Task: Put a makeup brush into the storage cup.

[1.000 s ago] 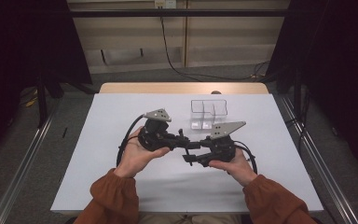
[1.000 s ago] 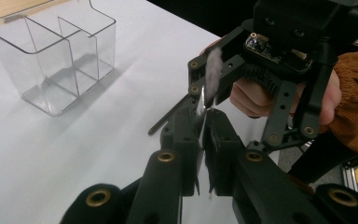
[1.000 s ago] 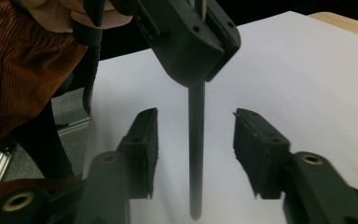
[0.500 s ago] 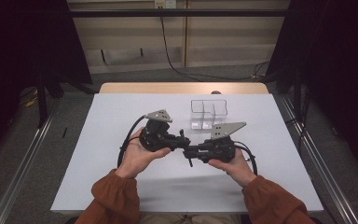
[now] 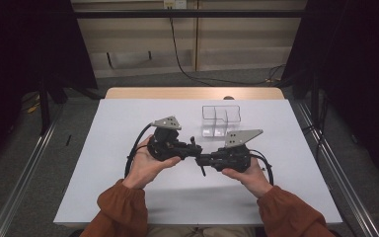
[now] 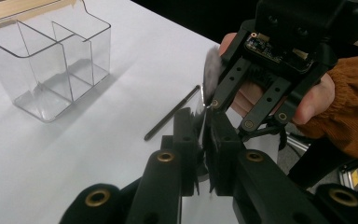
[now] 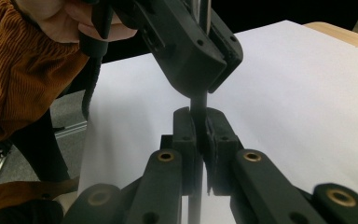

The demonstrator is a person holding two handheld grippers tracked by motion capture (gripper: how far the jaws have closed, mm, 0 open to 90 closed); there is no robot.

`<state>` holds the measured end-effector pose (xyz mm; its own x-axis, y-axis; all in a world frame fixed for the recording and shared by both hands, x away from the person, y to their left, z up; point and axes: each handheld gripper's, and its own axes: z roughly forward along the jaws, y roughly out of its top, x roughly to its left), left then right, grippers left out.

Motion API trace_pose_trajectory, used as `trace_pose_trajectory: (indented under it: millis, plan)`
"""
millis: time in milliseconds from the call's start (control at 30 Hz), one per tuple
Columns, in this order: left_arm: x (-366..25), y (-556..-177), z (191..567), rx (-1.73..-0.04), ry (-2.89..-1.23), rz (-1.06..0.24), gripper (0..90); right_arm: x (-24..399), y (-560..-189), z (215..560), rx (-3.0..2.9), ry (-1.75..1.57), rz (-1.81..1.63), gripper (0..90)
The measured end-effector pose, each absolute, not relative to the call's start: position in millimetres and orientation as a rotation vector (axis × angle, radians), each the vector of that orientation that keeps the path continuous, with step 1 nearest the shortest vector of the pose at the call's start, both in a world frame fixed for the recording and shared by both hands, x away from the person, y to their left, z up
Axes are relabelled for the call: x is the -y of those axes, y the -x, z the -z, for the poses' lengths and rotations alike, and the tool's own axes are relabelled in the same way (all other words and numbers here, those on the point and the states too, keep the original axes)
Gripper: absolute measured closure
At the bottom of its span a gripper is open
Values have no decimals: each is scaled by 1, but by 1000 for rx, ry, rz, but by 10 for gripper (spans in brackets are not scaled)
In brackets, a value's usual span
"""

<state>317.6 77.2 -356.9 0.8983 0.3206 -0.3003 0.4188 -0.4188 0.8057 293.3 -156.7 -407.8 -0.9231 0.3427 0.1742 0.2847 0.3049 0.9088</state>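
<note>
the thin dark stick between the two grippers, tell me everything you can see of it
The stick is slim, straight and dark, pen-like, with a smooth, slightly glossy surface. Both grippers are shut on it: the right gripper clamps one stretch, and the left gripper clamps another right next to it, tips nearly meeting. It is held off the white table, and its shadow lies on the sheet. In the high view a short end sticks out below the jaws. The clear organizer stands apart from it.
</note>
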Motion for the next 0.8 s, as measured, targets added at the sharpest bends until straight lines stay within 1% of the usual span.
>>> trace_pose_trajectory:
  millis: [267,433,633,800]
  plan:
    - [-79,-318,361,-525,-2002,110,830,157,-294,409,-2484,-609,-1716,842]
    - [-81,-317,360,-535,-1984,94,771,158,-294,409,-2476,-619,-1717,842]
    - [-84,-316,360,-552,-1949,69,656,158,-294,410,-2470,-621,-1712,842]
    - [-84,-315,359,-569,-1941,42,509,159,-295,409,-2458,-631,-1705,842]
